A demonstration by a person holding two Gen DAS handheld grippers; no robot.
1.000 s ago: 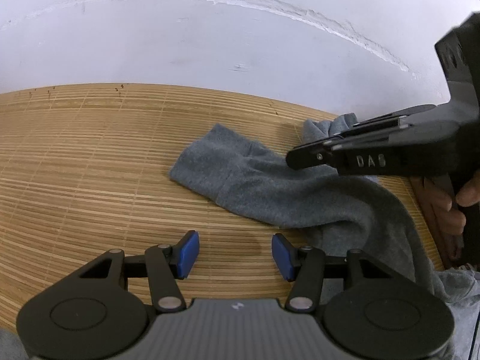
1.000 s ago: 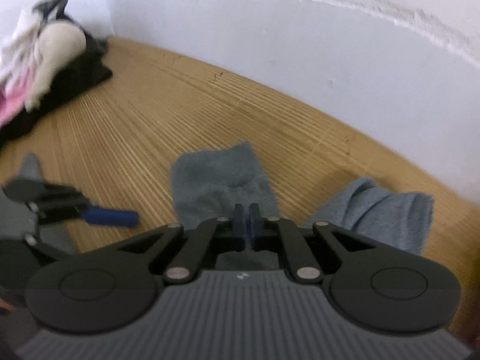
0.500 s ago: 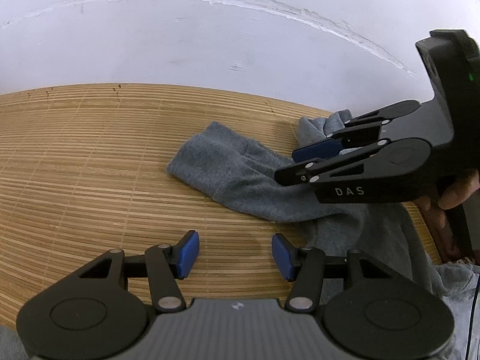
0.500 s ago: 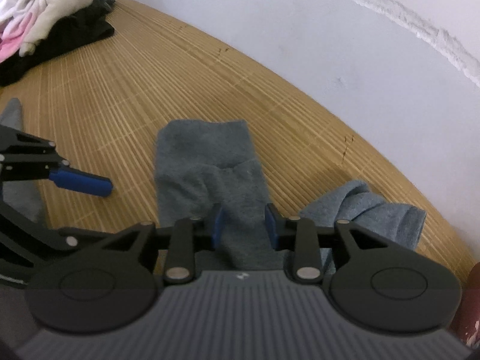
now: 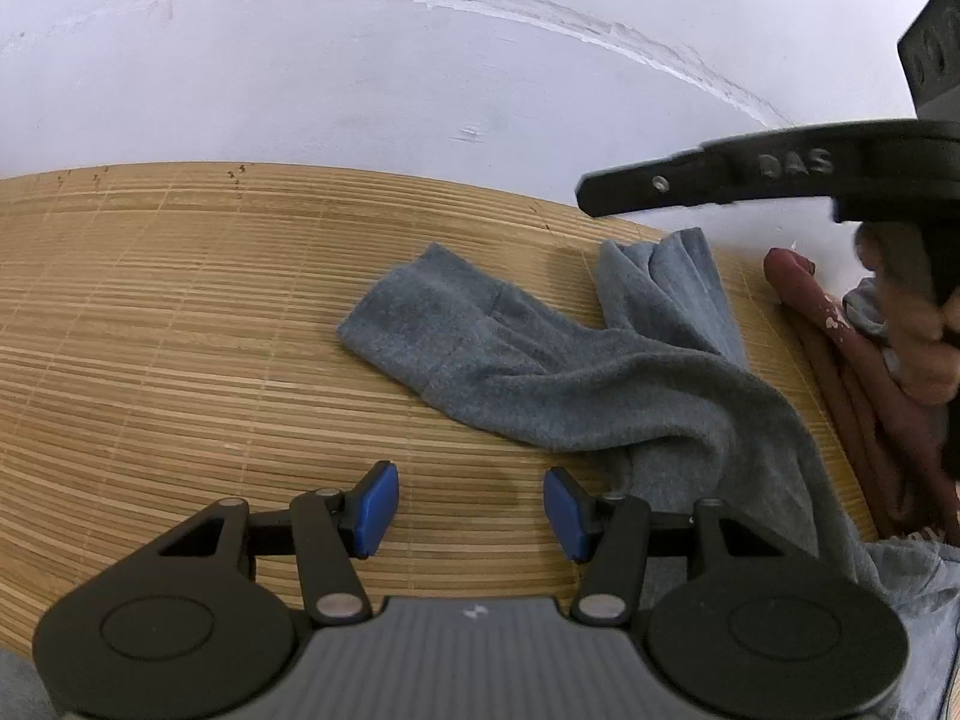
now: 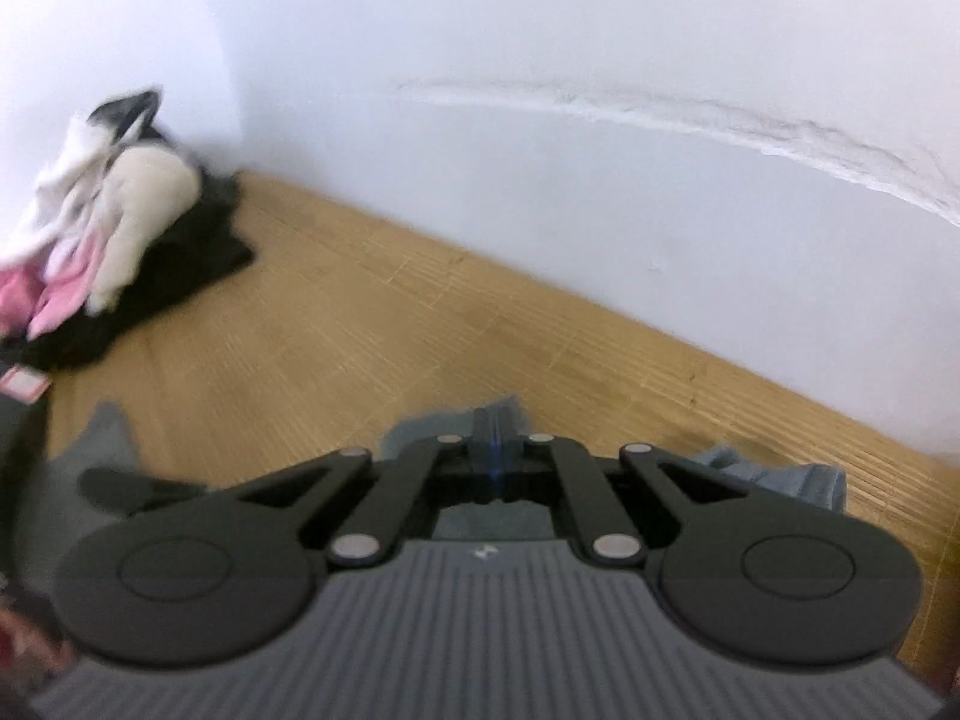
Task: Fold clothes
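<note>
A grey garment [image 5: 576,384] lies crumpled on the bamboo mat [image 5: 180,324], one sleeve stretched flat toward the white wall [image 5: 360,90]. The left gripper [image 5: 471,507] hovers over bare mat just beside the garment, its blue pads half apart and holding nothing. The right gripper [image 6: 495,450] is above the garment, pads pressed together with nothing visibly between them. A pile of clothes [image 6: 108,240] sits well away, in the corner.

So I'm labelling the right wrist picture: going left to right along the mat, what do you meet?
Pile of white, pink and black clothes → grey garment → right gripper, shut → bunched grey sleeve end.
</note>
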